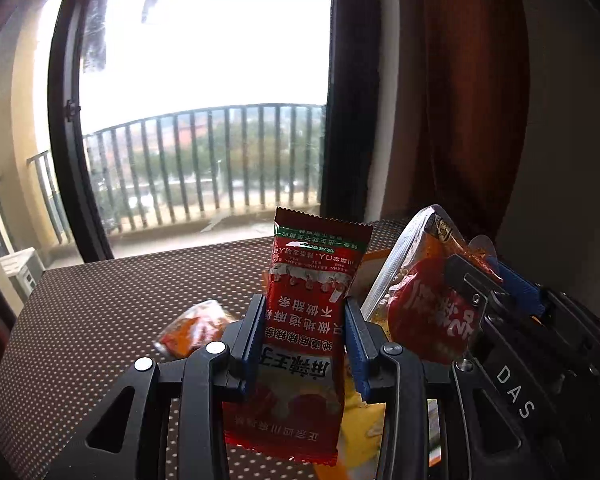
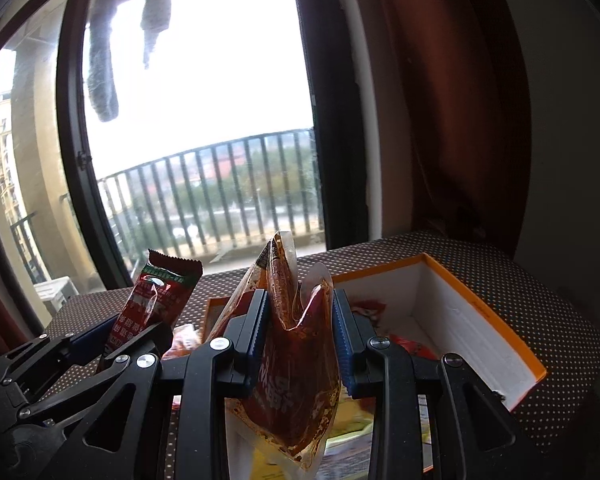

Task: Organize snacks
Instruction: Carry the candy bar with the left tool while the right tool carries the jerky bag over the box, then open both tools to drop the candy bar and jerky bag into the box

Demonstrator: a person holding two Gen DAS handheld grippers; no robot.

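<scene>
Hiding box (image 2: pixel 476 312) contents: red packet (image 1: pixel 308 320), oily pouch (image 2: pixel 296 360) between fingers.

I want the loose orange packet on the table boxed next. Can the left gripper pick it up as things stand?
Probably not yet: the left gripper is shut on the red snack packet, so nothing else fits until that is dropped. The orange packet itself lies uncovered.

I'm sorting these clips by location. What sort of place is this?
Probably a home or hotel room beside a balcony: a glass door onto railings, brown curtains, and a dotted tablecloth under an orange-edged box.
</scene>
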